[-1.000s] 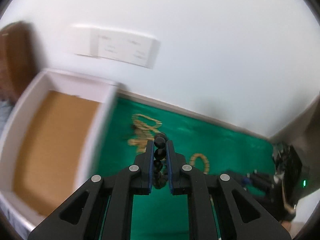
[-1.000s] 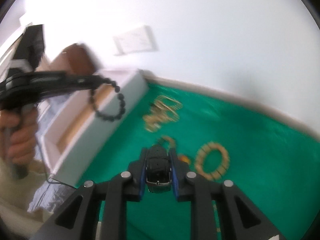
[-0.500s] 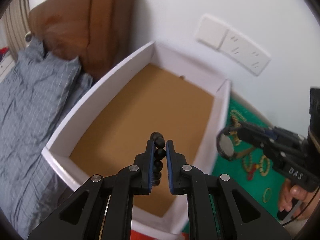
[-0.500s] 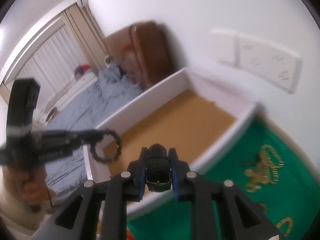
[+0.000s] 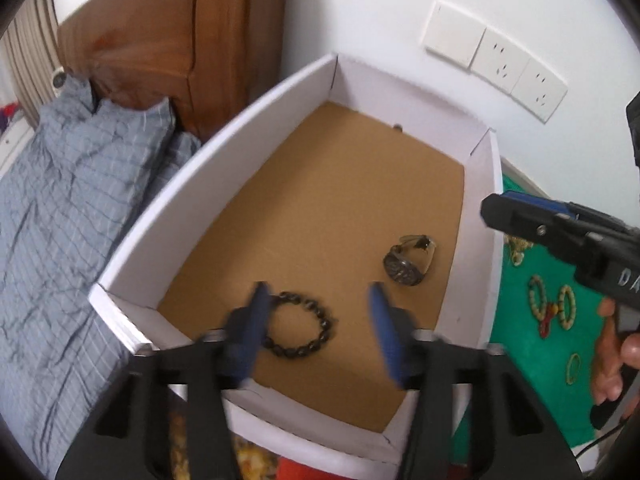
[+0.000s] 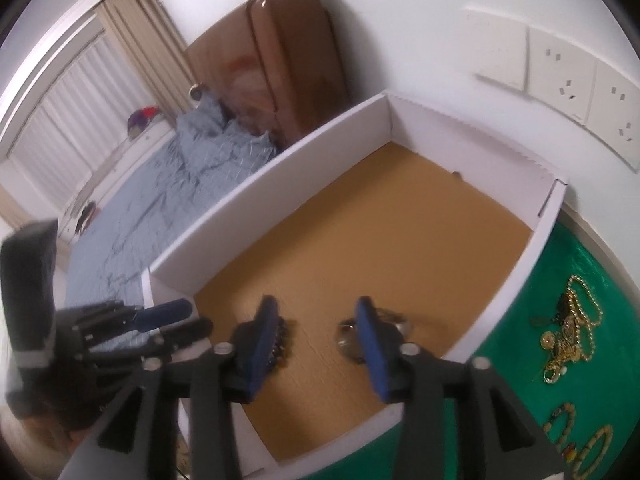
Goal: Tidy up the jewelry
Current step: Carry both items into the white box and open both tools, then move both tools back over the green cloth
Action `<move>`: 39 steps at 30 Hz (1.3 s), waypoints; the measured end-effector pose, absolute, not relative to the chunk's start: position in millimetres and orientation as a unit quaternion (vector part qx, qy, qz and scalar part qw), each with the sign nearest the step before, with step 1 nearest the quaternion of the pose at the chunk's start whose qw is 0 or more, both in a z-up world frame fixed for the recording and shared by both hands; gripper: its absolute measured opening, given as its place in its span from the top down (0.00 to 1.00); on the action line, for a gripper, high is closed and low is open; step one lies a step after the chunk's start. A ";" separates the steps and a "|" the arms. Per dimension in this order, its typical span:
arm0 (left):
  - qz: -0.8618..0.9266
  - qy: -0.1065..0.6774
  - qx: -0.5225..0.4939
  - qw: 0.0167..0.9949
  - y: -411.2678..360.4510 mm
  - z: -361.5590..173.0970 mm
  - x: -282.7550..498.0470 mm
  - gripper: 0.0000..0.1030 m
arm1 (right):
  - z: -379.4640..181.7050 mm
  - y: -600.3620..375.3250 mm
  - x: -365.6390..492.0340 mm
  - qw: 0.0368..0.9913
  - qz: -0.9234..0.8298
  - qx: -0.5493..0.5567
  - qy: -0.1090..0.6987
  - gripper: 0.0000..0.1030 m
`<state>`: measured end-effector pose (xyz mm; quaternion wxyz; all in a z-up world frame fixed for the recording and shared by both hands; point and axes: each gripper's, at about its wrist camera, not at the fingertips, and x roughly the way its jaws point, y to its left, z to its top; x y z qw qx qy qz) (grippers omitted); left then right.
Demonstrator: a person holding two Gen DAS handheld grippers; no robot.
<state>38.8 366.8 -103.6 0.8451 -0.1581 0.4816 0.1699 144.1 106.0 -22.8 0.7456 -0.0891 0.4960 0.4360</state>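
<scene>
The left gripper (image 5: 316, 320) is hanging over the near end of the box (image 5: 176, 184), its jaws spread wide and holding nothing. The black bead bracelet (image 5: 298, 325) is lying flat on the brown floor of the box between and just beyond the blue pads, nearer the left pad, which is overlapping the ring's 9 o'clock edge in the left wrist view. The watch (image 5: 408, 262) is lying on the same floor at about 1 o'clock from that gripper, near the box's right wall, apart from the bracelet. The right gripper (image 6: 316, 338) is likewise standing wide open and empty above the box; in its own view the watch (image 6: 348, 338) is showing partly behind its right pad and the bracelet (image 6: 282, 340) partly behind its left pad. White letters reading "DA" are showing on the right gripper's body (image 5: 624, 278) at 3 o'clock in the left view; the remainder is cut off. The bracelet is a closed ring of glossy dark round beads. The watch is showing a dark round dial and a curled metal band. Gold chains (image 6: 572, 332) and bead bracelets (image 5: 552, 306) are lying on the green cloth (image 6: 516, 368) at 3 o'clock of the box.
</scene>
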 end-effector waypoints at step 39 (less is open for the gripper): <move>-0.076 0.435 -0.017 0.897 78.3 -55.9 117.3 0.01 | 23.4 -365.0 96.3 0.904 0.038 0.027 0.425 0.26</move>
